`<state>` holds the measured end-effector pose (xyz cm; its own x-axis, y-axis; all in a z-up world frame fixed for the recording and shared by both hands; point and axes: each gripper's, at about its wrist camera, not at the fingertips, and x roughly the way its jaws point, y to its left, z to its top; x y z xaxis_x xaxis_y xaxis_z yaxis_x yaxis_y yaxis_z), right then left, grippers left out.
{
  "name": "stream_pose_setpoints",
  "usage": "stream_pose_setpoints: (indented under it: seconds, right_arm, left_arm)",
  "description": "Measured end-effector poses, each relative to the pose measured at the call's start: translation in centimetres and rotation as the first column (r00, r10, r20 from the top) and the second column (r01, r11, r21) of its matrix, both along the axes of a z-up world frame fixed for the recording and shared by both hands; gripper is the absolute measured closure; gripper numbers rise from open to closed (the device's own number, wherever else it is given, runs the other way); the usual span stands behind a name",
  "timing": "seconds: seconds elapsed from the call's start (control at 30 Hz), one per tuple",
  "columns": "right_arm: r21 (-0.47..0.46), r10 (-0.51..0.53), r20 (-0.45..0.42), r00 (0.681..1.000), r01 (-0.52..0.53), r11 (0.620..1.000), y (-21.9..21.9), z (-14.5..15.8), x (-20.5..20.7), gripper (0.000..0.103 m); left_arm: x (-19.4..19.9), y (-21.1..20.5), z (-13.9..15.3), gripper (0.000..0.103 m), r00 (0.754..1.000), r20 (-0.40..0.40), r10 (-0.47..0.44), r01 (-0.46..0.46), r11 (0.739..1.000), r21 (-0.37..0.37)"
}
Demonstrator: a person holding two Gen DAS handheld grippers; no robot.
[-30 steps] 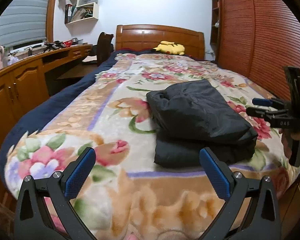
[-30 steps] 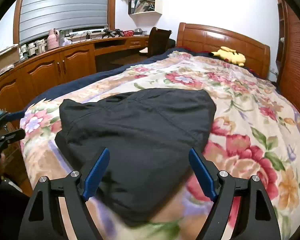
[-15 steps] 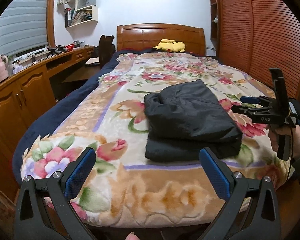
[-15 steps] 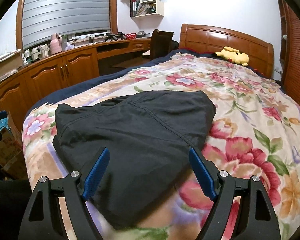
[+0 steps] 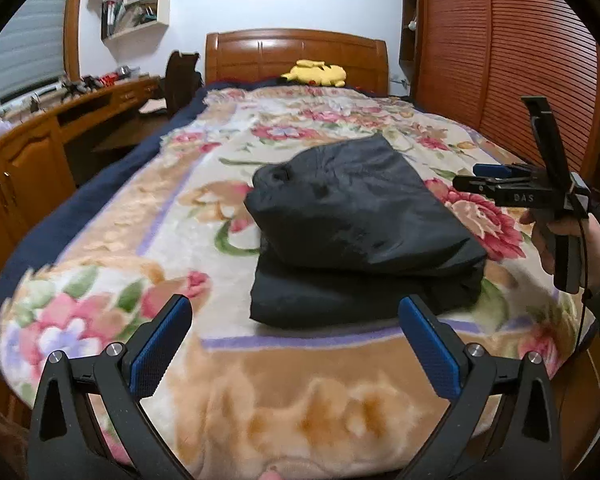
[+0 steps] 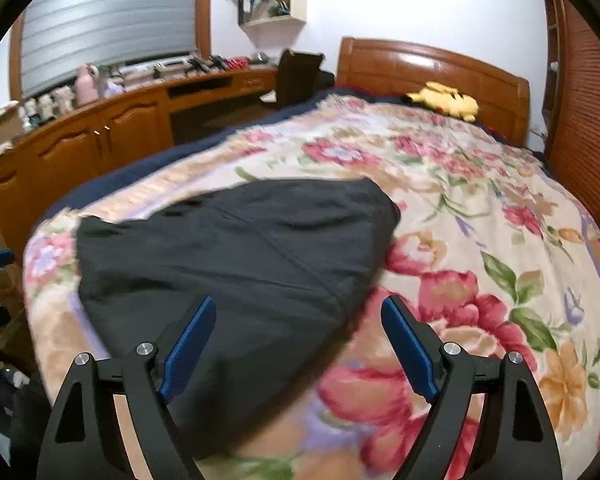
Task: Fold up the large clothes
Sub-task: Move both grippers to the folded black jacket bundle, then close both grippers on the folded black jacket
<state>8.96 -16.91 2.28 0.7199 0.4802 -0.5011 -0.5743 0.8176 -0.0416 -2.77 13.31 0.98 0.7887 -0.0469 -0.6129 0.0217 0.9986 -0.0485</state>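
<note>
The left tongs (image 5: 296, 344) stand with their blue pads wide apart and nothing between them, hanging over the near end of the bed. The right tongs (image 6: 298, 344) are also spread wide and grip nothing; their jaws have just been opening a little further, with only the near corner of the clothing showing in the gap beneath them.

The folded black garment (image 5: 360, 232) lies on the flowered blanket (image 5: 148, 240), toward the foot of the bed and a little to the right of its middle line. It is stacked in two layers, the upper one puffed and set slightly askew on the lower. Its near edge lies just beyond the purple stripe of the blanket's border; its right edge stops short of the blanket's side, with a strip of red flowers between.

Bare blanket runs all around the garment: a broad stretch to its left, reaching the dark blue bedding at the side, and a long stretch behind it up to the wooden headboard (image 5: 296, 54), where a yellow plush toy (image 5: 314, 74) rests.

The left view alone shows the right tongs from outside, held in a hand (image 5: 568, 248) at the right side of the bed, level with the garment and clear of it. The right view alone shows the seam running across the garment's top and, at far left, only a blurred sliver of blue.
</note>
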Motion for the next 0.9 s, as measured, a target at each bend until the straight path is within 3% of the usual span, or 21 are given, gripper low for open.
stream_pose_setpoints:
  seconds: [0.1, 0.17, 0.27, 0.6, 0.77, 0.9]
  right_arm:
    - [-0.003, -0.027, -0.028, 0.999, 0.027, 1.000, 0.6, -0.8, 2.9, 0.017]
    - [0.006, -0.053, -0.046, 0.998, 0.053, 0.999, 0.9, -1.2, 4.9, 0.017]
    - [0.035, -0.069, -0.068, 0.995, 0.071, 0.997, 1.2, -1.3, 7.8, 0.017]
    - [0.090, -0.083, -0.156, 0.984, 0.098, 0.991, 3.1, -2.2, 16.7, 0.017]
    - [0.147, -0.055, -0.232, 0.971, 0.091, 0.985, 3.6, -4.0, 19.0, 0.008]
    - [0.183, -0.025, -0.292, 0.956, 0.082, 0.980, 3.9, -4.6, 20.1, 0.007]
  left_arm:
    - [1.9, 0.5, -2.0, 0.012, 1.000, -0.028, -0.009, 0.008, 1.000, -0.018]
    - [3.1, 0.8, -3.2, 0.026, 0.999, -0.050, -0.018, 0.016, 1.000, -0.027]
    - [4.7, 1.2, -4.3, 0.039, 0.997, -0.075, -0.022, 0.018, 0.999, -0.043]
    - [6.4, 2.3, -4.2, 0.043, 0.996, -0.062, -0.060, 0.053, 0.993, -0.109]
    - [5.9, 2.2, -4.7, 0.056, 0.994, -0.069, -0.085, 0.073, 0.986, -0.150]
    - [6.0, 2.1, -4.9, 0.057, 0.994, -0.072, -0.086, 0.073, 0.983, -0.166]
